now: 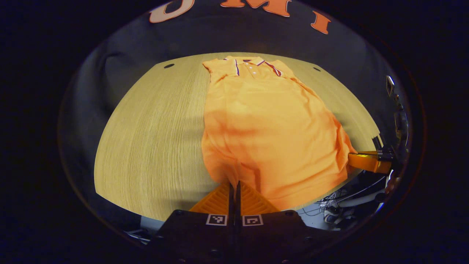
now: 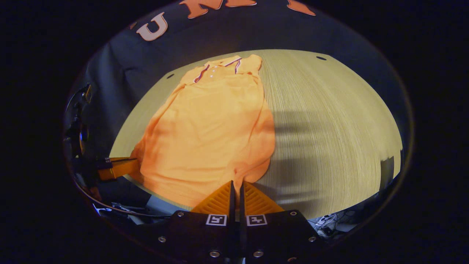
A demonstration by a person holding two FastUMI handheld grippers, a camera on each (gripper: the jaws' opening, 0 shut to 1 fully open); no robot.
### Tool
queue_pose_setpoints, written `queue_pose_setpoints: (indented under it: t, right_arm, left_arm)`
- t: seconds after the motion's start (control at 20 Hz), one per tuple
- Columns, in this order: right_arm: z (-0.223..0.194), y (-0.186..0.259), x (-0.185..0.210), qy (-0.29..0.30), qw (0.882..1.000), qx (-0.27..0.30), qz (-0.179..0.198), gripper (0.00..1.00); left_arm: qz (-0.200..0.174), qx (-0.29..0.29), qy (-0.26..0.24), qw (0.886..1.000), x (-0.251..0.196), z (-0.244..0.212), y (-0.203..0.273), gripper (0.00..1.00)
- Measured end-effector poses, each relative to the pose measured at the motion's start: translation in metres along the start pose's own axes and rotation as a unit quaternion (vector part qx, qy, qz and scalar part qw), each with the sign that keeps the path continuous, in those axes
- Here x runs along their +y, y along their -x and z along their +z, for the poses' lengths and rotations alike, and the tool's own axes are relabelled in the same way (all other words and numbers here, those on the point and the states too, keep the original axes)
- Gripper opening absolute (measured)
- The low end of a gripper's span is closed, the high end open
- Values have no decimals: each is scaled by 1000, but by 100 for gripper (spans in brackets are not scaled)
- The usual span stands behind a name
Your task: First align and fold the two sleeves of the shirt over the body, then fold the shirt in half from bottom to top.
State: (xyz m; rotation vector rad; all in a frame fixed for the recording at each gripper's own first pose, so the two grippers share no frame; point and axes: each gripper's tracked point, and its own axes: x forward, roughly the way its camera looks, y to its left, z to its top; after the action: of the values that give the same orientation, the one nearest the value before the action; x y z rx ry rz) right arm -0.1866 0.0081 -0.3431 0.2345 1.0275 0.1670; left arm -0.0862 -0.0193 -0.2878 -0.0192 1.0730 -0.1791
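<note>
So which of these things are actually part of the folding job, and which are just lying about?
Part of the job:
- orange shirt
- left gripper
- right gripper
- wooden table

Just lying about:
- cables below the table edge

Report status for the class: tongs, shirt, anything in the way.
Left tongs and right tongs each shut on the hem of the orange collared polo shirt. Sleeves already folded in. Pale wooden table unobstructed.

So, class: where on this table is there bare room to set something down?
Bare table lies between the shirt and its left edge; the right gripper view shows another bare stretch right of the shirt. The near hem is crowded: left gripper and right gripper are there.
</note>
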Motion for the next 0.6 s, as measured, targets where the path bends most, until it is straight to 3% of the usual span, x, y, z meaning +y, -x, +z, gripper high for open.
queue_pose_setpoints:
  t: [0.6]
  right_arm:
    - [102, 24, 13, -15, 995, -92, 41, 5]
  left_arm:
    - [-25, -82, 27, 996, 6, 105, 17, 1]
